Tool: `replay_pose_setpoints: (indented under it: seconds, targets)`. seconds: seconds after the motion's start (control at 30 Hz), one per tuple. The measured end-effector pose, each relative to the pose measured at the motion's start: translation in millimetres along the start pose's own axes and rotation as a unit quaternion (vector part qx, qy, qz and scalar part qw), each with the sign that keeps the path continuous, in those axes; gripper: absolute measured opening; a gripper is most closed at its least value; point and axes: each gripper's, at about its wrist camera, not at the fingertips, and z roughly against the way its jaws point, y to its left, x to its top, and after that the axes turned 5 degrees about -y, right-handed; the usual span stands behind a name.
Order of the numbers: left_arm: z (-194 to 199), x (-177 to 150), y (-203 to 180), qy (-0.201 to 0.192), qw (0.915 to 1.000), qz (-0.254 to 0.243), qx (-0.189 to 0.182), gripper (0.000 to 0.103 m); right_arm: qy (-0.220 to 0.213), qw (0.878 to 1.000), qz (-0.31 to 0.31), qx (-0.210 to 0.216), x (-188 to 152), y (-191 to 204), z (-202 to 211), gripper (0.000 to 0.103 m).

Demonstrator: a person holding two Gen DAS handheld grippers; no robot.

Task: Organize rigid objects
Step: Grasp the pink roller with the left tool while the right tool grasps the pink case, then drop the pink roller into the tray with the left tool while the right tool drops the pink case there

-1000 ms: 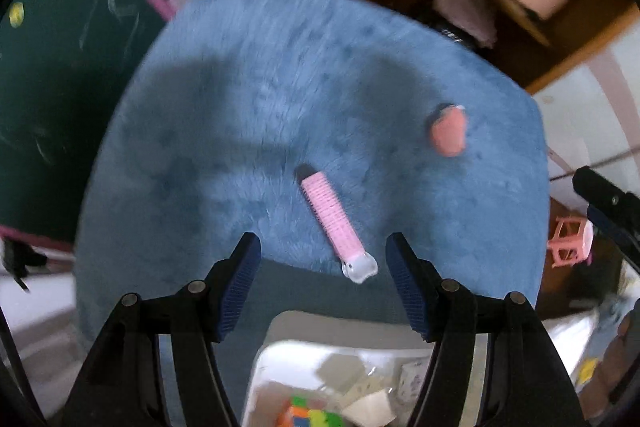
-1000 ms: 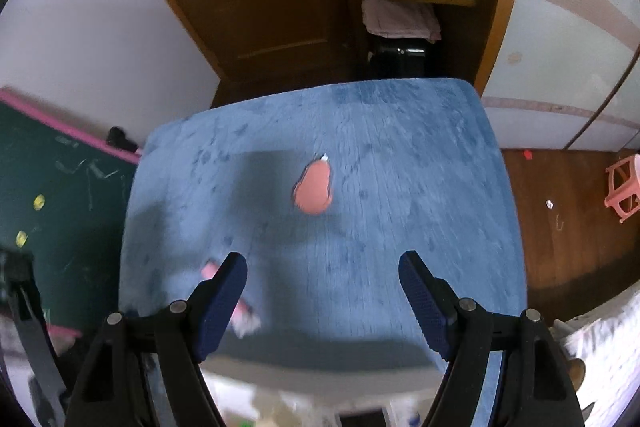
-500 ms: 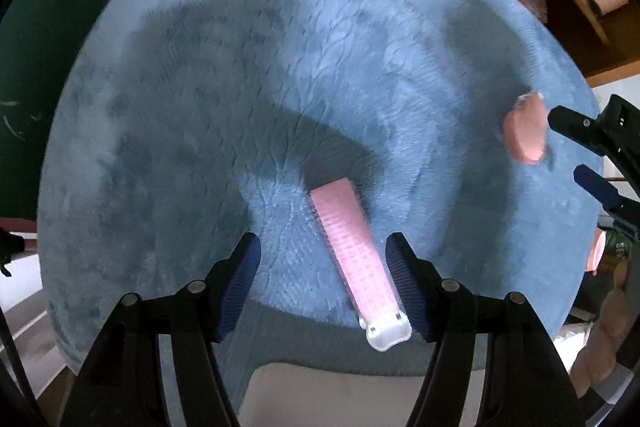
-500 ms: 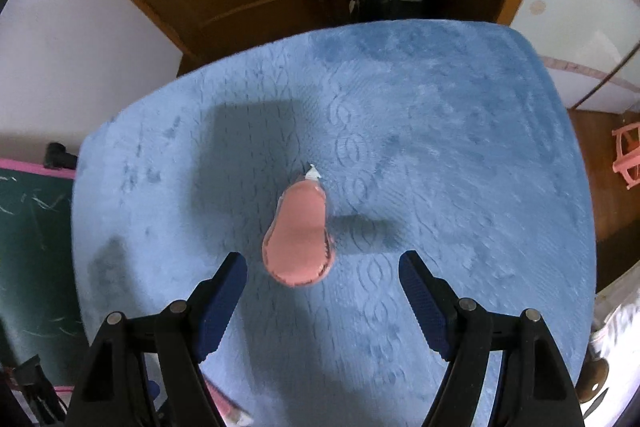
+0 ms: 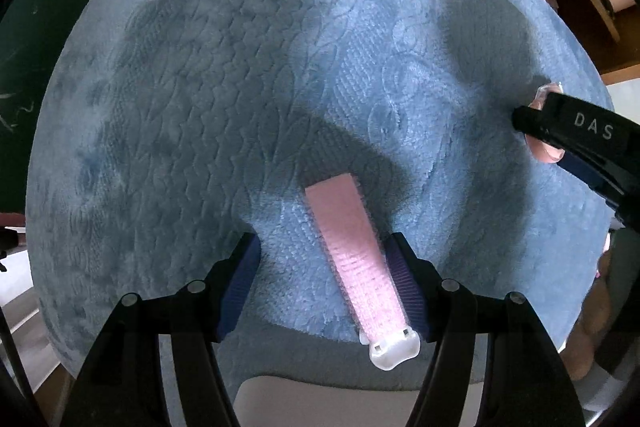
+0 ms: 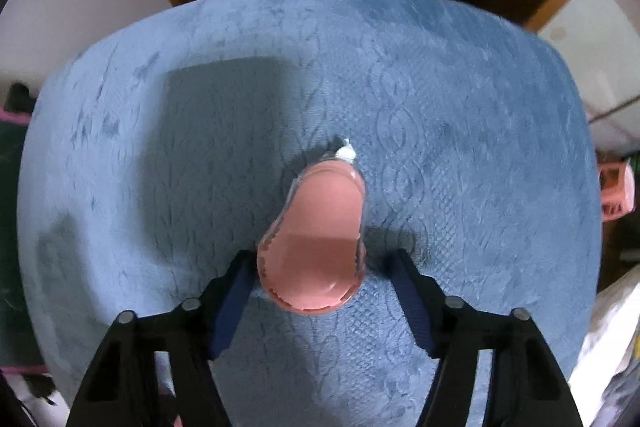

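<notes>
Left wrist view: the left gripper is spread wide just above the blue plush cloth, and the pink strip-shaped clip lies between its fingers, hard against the right finger and well clear of the left one, its white end pointing back toward the camera. Far right, the right gripper reaches over a salmon piece, and the white letters "DAS" can be read on its black finger. Right wrist view: the right gripper is also spread open, with the salmon pear-shaped object lying on the cloth between its fingers, nearer the left finger, gripped by neither.
</notes>
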Motion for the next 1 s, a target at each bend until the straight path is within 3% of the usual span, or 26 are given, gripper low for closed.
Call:
replay_pose_setpoints:
  seconds: [0.03,0.07,0.2,0.23,0.37,0.53,0.7,0.87,1.0]
  targets:
    - [0,-2,-1,-0.003,1.0,0.0,0.0,0.067,-0.001,1.0,0.003,0.002,-1,1,2,0.05]
    - [0,-4,-2,-0.006,1.0,0.0,0.0,0.064,-0.001,1.0,0.003,0.001,-1,2,3,0.05]
    - [6,-10,-4,-0.012,0.9996,-0.006,-0.025,0.029,-0.001,1.0,-0.004,0.006,-9,-3,8,0.05]
    - [7,-12,-4,-0.011,0.9996,-0.006,-0.026,0.027,-0.001,1.0,-0.006,0.009,-11,-7,11,0.05]
    - [18,-21,-7,-0.02,0.9987,-0.013,-0.046,0.025,-0.01,0.999,-0.018,0.029,-27,-20,33,0.05]
    - [65,-39,-11,-0.073,0.994,-0.034,-0.073,0.025,-0.048,0.996,-0.041,0.059,-46,-41,82,0.05]
    - [134,-56,-15,-0.138,0.9829,-0.055,-0.109,0.025,-0.095,0.99,-0.053,0.088,-70,-65,143,0.05]
    - [195,-88,-13,-0.187,0.9681,-0.088,-0.142,0.025,-0.141,0.982,-0.042,0.119,-121,-81,210,0.05]
    - [222,-114,-9,-0.208,0.9587,-0.125,-0.148,0.025,-0.158,0.978,-0.023,0.134,-172,-84,244,0.05]
